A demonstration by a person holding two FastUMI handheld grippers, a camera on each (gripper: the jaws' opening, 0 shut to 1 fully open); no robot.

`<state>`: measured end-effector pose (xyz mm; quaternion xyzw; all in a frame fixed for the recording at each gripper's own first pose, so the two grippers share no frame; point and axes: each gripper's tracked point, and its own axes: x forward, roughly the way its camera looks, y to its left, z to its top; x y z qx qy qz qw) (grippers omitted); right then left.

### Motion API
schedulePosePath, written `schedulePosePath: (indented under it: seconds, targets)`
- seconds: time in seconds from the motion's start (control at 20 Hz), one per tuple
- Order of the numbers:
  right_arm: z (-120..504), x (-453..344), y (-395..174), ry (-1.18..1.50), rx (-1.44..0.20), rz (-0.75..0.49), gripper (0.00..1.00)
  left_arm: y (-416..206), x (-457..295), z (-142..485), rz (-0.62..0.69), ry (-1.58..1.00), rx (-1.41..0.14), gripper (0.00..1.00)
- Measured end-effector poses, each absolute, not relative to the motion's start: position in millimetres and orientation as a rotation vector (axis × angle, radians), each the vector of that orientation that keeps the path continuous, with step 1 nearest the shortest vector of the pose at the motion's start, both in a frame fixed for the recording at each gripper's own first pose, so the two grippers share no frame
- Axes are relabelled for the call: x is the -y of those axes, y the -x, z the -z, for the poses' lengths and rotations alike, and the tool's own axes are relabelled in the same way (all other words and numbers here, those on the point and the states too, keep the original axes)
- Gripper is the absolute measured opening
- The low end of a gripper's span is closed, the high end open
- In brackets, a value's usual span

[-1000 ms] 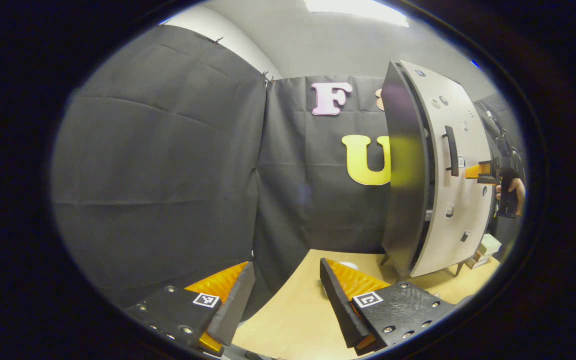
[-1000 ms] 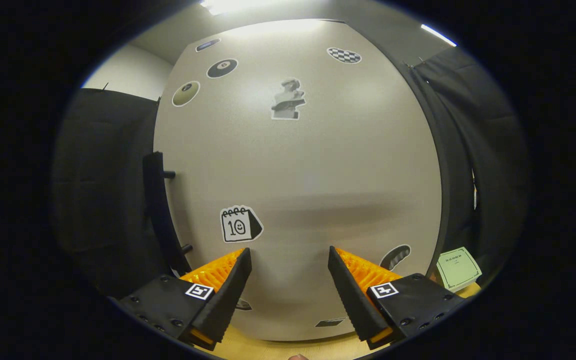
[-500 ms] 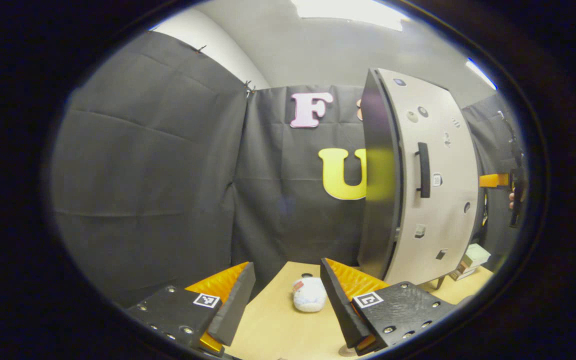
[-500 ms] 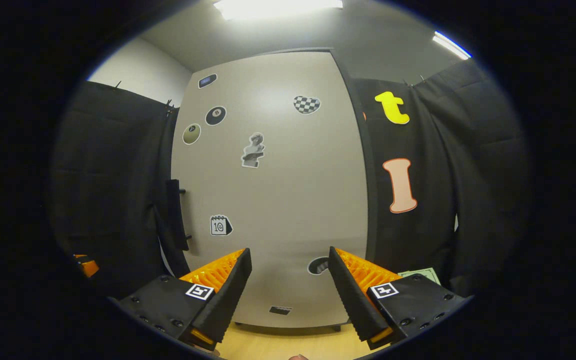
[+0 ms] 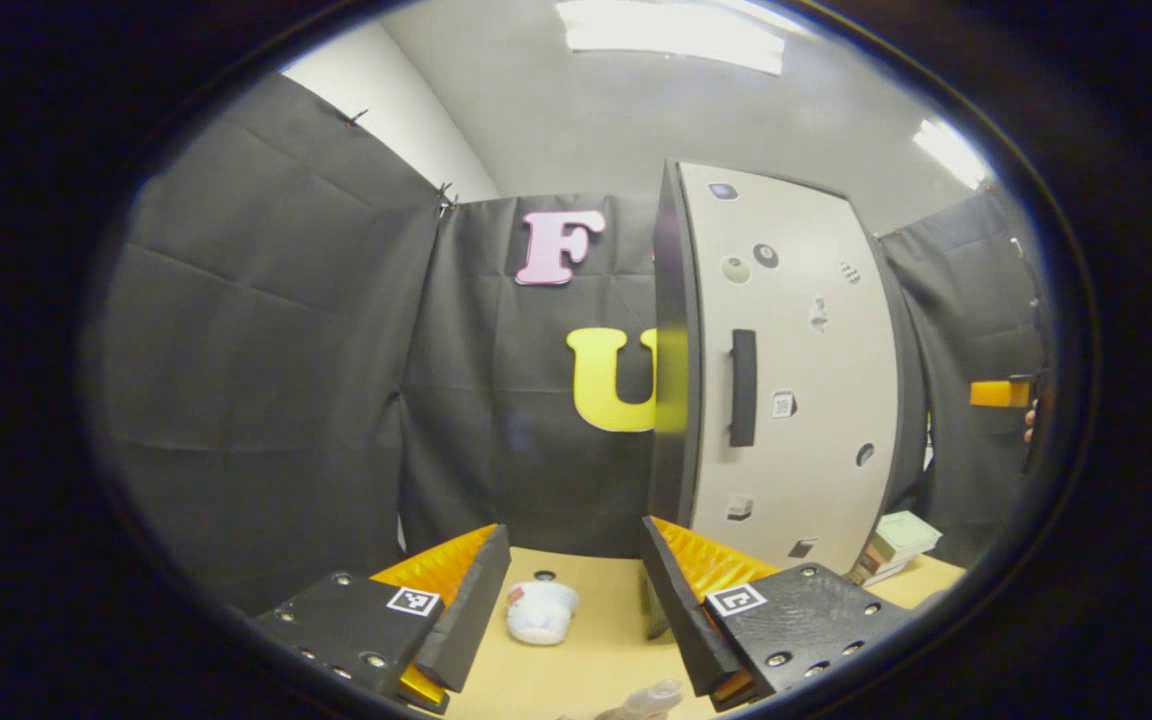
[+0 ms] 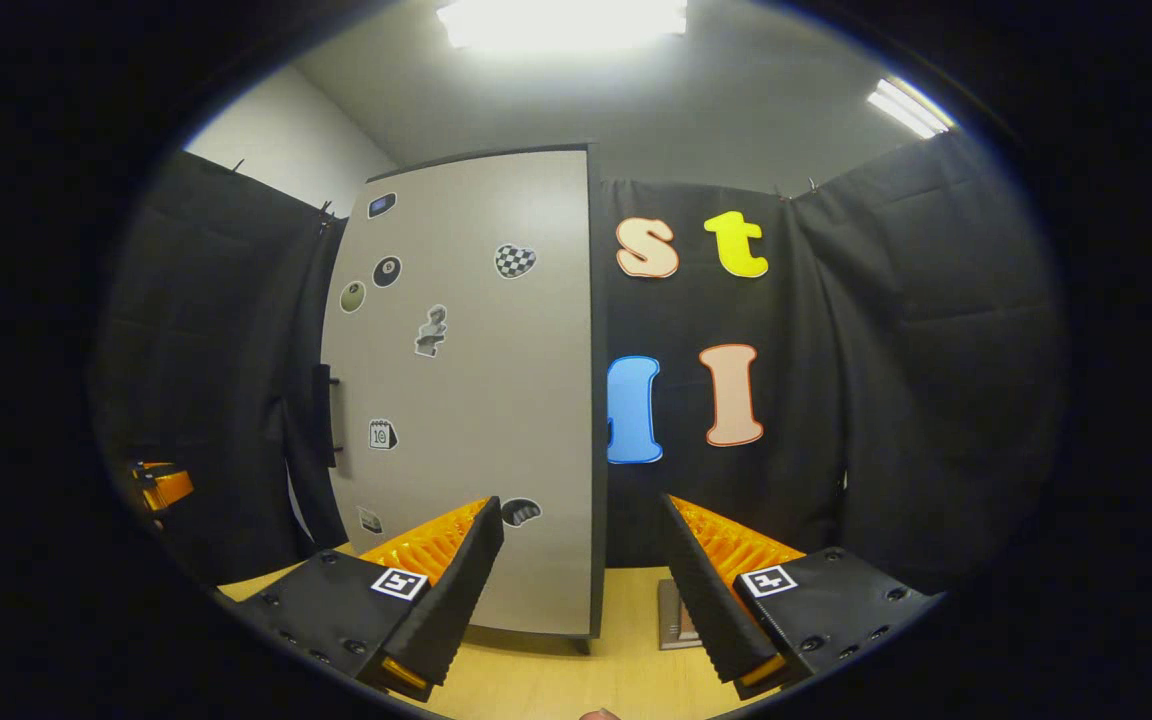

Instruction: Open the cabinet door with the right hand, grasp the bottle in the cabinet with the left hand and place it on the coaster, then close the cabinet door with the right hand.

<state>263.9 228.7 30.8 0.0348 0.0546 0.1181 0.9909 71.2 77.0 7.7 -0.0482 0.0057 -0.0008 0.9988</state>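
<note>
The tall cabinet (image 5: pixel 796 380) stands on the wooden table with its pale, sticker-covered door (image 6: pixel 466 400) shut flush and its dark bar handle (image 5: pixel 742 388) at the door's left edge. My left gripper (image 5: pixel 576 600) is open and holds nothing, low over the table and left of the cabinet. A clear, bottle-like top (image 5: pixel 641 698) pokes up at the bottom edge between its fingers; what it stands on is hidden. My right gripper (image 6: pixel 581 590) is open and holds nothing, facing the door from some way back. It also shows far right in the left gripper view (image 5: pixel 1001 393).
A small white plush-like thing (image 5: pixel 541 610) lies on the table (image 5: pixel 596 650) ahead of the left gripper. A stack of books (image 5: pixel 896 540) sits right of the cabinet's foot. The left gripper (image 6: pixel 161 485) shows at the right gripper view's left edge.
The door has gone from slightly ajar to shut. Both grippers have drawn back from the cabinet, the right one well off the door. The white thing and the clear top have come into view.
</note>
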Motion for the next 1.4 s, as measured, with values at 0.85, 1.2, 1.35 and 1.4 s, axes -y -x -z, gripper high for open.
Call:
schedulePosePath:
  seconds: [0.85, 1.2, 1.35, 1.4]
  targets:
    - [-9, -124, -238, -0.15, -0.098, -0.184, 0.98, -23, 0, -36, -0.008, -0.009, -0.018, 0.8]
    - [-23, -138, -221, -0.163, -0.078, -0.158, 0.98, -14, -30, -46, -0.006, -0.01, 0.0, 0.81]
    - [-27, -142, -216, -0.152, -0.072, -0.147, 0.98, -12, -41, -43, -0.011, -0.008, -0.005, 0.81]
    - [-28, -143, -214, -0.152, -0.07, -0.144, 0.98, -12, -43, -40, -0.01, -0.004, -0.009, 0.81]
